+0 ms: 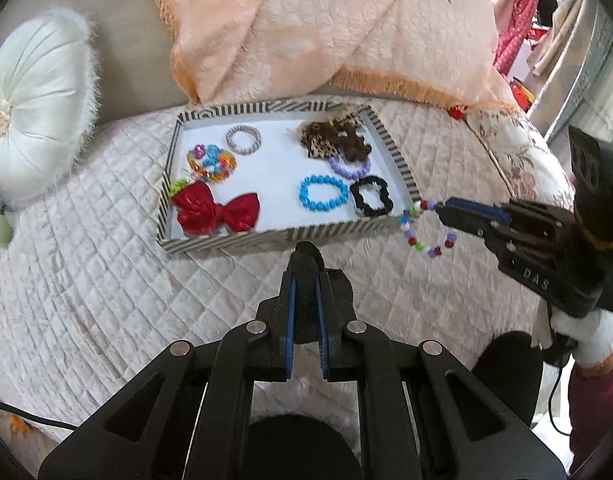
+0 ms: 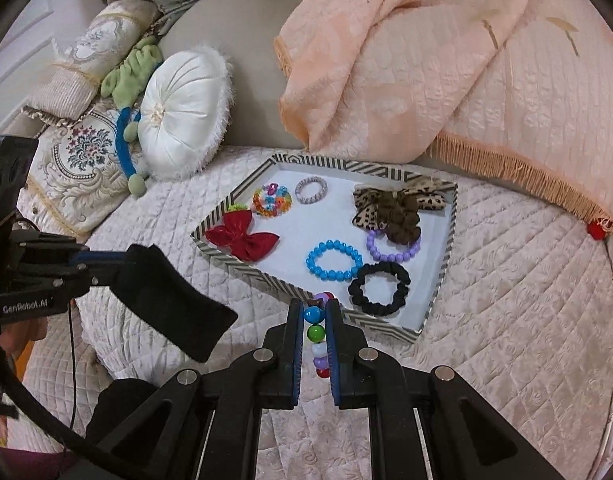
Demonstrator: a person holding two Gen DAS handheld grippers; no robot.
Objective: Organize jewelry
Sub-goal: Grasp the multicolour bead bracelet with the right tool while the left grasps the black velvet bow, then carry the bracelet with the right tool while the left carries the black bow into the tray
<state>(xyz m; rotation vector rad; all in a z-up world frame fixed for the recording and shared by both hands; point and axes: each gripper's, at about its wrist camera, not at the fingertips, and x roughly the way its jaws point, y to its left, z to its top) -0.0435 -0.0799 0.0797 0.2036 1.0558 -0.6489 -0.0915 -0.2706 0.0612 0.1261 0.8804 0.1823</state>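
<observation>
A striped-rim tray point(image 1: 234, 238) point(image 2: 386, 326) lies on the quilted bed. It holds a red bow point(image 1: 216, 210) point(image 2: 242, 238), a blue bead bracelet point(image 1: 321, 193) point(image 2: 333, 261), a black scrunchie point(image 1: 371, 196) point(image 2: 379, 289), a purple bracelet point(image 1: 349, 168) point(image 2: 392, 249), a leopard bow with a brown scrunchie point(image 1: 338, 136) point(image 2: 398, 208), a colourful bracelet point(image 1: 211, 159) point(image 2: 271, 200) and a silver bracelet point(image 1: 243, 139) point(image 2: 311, 191). My right gripper point(image 1: 440, 209) point(image 2: 315, 312) is shut on a multicoloured bead bracelet point(image 1: 424, 230) point(image 2: 316, 334), held just off the tray's near right corner. My left gripper point(image 1: 305, 272) point(image 2: 124, 266) is shut on a black pouch point(image 1: 306, 300) point(image 2: 174, 304).
A white round fluffy cushion point(image 1: 38, 100) point(image 2: 182, 114) lies left of the tray. A peach fringed blanket point(image 1: 326, 28) point(image 2: 426, 72) is piled behind it. Embroidered pillows point(image 2: 78, 160) and a green plush toy point(image 2: 130, 76) lie far left.
</observation>
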